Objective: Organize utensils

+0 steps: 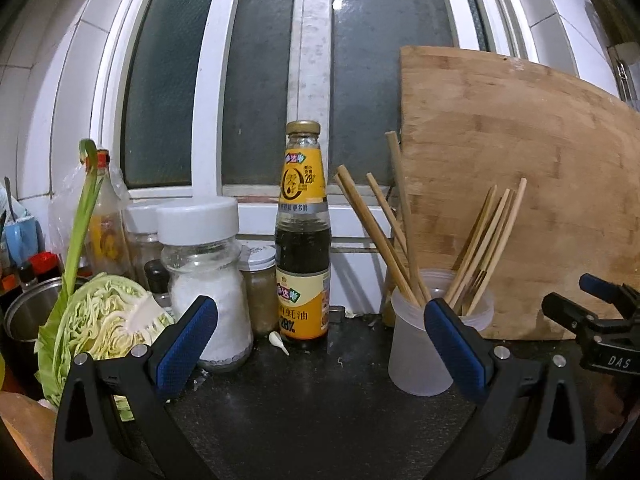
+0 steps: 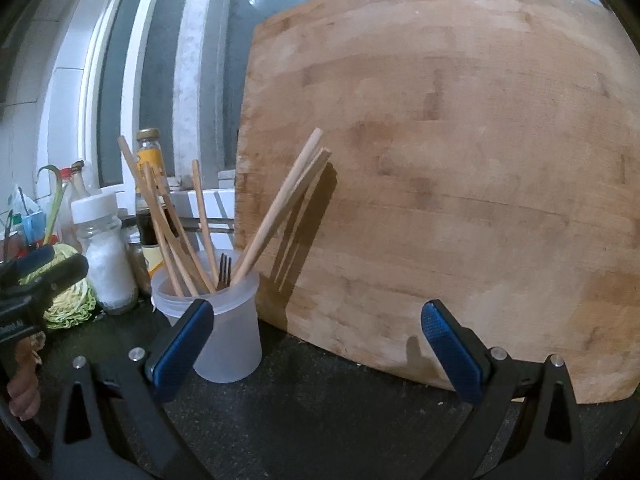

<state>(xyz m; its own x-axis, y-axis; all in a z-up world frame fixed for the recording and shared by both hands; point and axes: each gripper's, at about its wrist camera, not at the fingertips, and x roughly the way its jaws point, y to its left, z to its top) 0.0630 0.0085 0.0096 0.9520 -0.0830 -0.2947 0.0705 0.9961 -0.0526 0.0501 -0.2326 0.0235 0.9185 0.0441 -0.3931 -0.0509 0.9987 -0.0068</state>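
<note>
A frosted plastic cup (image 1: pixel 416 356) stands on the dark counter and holds several wooden chopsticks (image 1: pixel 374 232). It also shows in the right wrist view (image 2: pixel 232 344), where the chopsticks (image 2: pixel 280 208) fan out and a dark fork (image 2: pixel 225 272) stands among them. My left gripper (image 1: pixel 320 344) is open and empty, just in front of the cup and the sauce bottle. My right gripper (image 2: pixel 318 344) is open and empty, to the right of the cup. It also shows at the right edge of the left wrist view (image 1: pixel 600 312).
A large wooden cutting board (image 2: pixel 460 168) leans against the window behind the cup. An oyster sauce bottle (image 1: pixel 303 240), a salt jar (image 1: pixel 206 280), other jars and a cut cabbage (image 1: pixel 104 320) stand to the left. A metal pot (image 1: pixel 28 312) is at far left.
</note>
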